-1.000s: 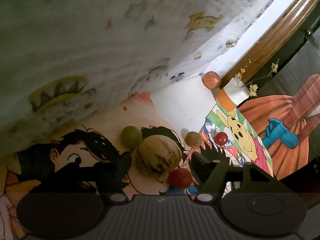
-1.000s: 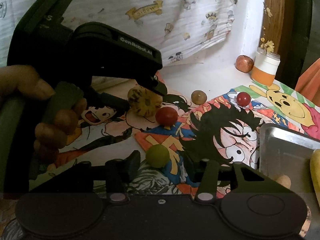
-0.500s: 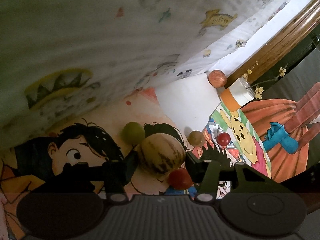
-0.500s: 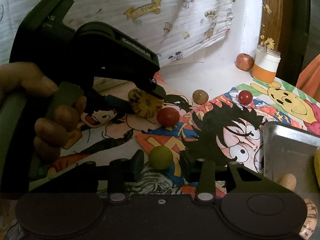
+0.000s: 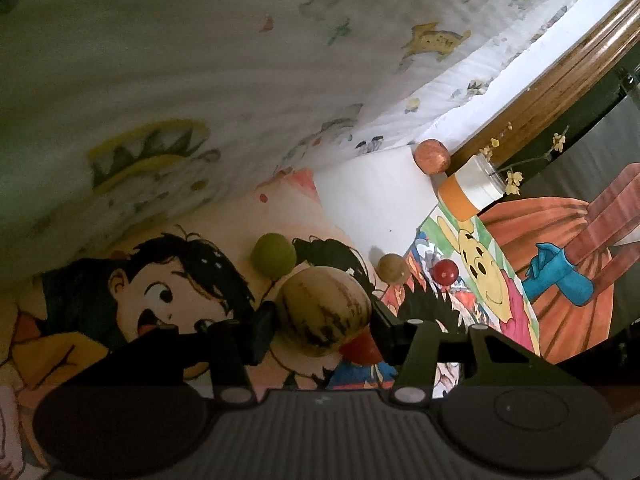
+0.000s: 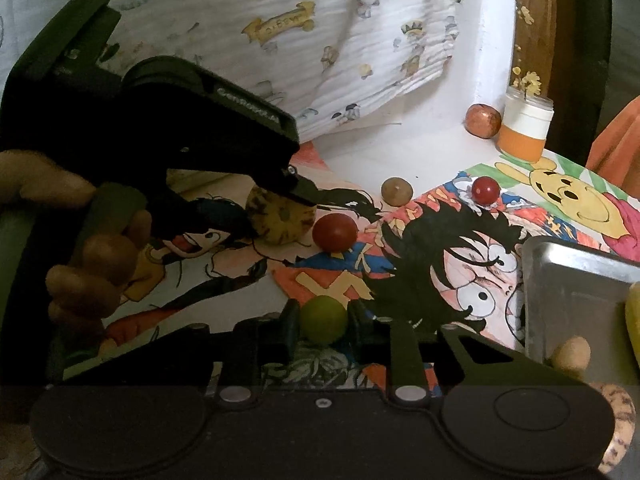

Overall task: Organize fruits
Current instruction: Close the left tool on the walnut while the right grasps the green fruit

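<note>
My left gripper [image 5: 323,322] is shut on a yellowish striped fruit [image 5: 324,308], one pad on each side of it. Partly hidden behind that fruit sits a red tomato [image 5: 362,350]; a green fruit [image 5: 274,258] lies just beyond. In the right wrist view my right gripper [image 6: 323,322] has its jaws closing tight on another green fruit [image 6: 323,316], both pads against it. The striped fruit [image 6: 280,220] and the tomato [image 6: 334,232] lie further out on the cartoon mat [image 6: 460,248]. A hand [image 6: 92,264] holds the left gripper at the left.
A small brown fruit [image 6: 396,191], a small red fruit [image 6: 485,190], an apple [image 6: 483,120] and an orange-and-white jar [image 6: 524,128] stand toward the wall. A metal tray [image 6: 580,272] holding a banana [image 6: 633,316] is at the right. A printed cloth [image 6: 340,40] hangs behind.
My left jaws have closed onto the striped fruit. My right jaws have narrowed from either side of the green fruit until they press on it. Neither hand has shifted noticeably.
</note>
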The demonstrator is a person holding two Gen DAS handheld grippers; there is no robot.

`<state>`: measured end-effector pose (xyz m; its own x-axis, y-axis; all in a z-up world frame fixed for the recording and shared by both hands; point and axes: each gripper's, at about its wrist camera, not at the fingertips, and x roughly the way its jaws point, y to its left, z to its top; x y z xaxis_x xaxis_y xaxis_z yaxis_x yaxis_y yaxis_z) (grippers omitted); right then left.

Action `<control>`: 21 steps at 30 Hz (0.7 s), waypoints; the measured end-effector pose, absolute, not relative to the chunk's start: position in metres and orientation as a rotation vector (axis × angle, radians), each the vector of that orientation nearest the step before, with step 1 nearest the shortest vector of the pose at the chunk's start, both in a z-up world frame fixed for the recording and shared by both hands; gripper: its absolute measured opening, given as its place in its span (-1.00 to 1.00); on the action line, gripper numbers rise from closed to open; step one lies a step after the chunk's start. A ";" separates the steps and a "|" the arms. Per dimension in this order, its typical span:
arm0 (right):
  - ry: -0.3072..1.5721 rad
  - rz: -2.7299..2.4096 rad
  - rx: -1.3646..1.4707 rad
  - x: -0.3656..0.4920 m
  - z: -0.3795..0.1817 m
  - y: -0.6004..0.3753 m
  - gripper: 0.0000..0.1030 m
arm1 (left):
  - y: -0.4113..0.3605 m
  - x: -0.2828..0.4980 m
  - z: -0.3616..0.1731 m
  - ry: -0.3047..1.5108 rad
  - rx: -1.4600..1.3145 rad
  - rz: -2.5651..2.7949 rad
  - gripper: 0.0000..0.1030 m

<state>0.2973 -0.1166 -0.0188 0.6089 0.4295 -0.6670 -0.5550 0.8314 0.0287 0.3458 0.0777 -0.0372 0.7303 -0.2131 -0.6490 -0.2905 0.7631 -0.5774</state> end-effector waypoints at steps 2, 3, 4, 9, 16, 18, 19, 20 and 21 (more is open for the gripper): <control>0.718 0.572 -0.181 0.294 -0.017 -0.119 -0.47 | 0.076 0.342 -0.036 0.771 -0.714 0.046 0.08; 0.718 0.571 -0.177 0.292 -0.017 -0.121 -0.47 | 0.076 0.339 -0.036 0.772 -0.708 0.045 0.08; 0.718 0.570 -0.172 0.290 -0.016 -0.123 -0.47 | 0.075 0.337 -0.036 0.773 -0.703 0.044 0.08; 0.721 0.566 -0.148 0.276 -0.011 -0.134 -0.47 | 0.067 0.323 -0.033 0.775 -0.675 0.039 0.08; 0.716 0.554 -0.119 0.256 -0.003 -0.151 -0.47 | 0.055 0.303 -0.025 0.753 -0.655 0.036 0.08; 0.713 0.550 -0.109 0.251 -0.001 -0.157 -0.47 | 0.050 0.298 -0.022 0.750 -0.644 0.026 0.08; 0.711 0.547 -0.105 0.249 0.001 -0.160 -0.47 | 0.048 0.295 -0.021 0.752 -0.642 0.023 0.07; 0.709 0.544 -0.100 0.246 0.002 -0.163 -0.47 | 0.046 0.292 -0.020 0.751 -0.639 0.019 0.07; 0.707 0.541 -0.094 0.243 0.003 -0.166 -0.47 | 0.043 0.288 -0.019 0.750 -0.635 0.015 0.07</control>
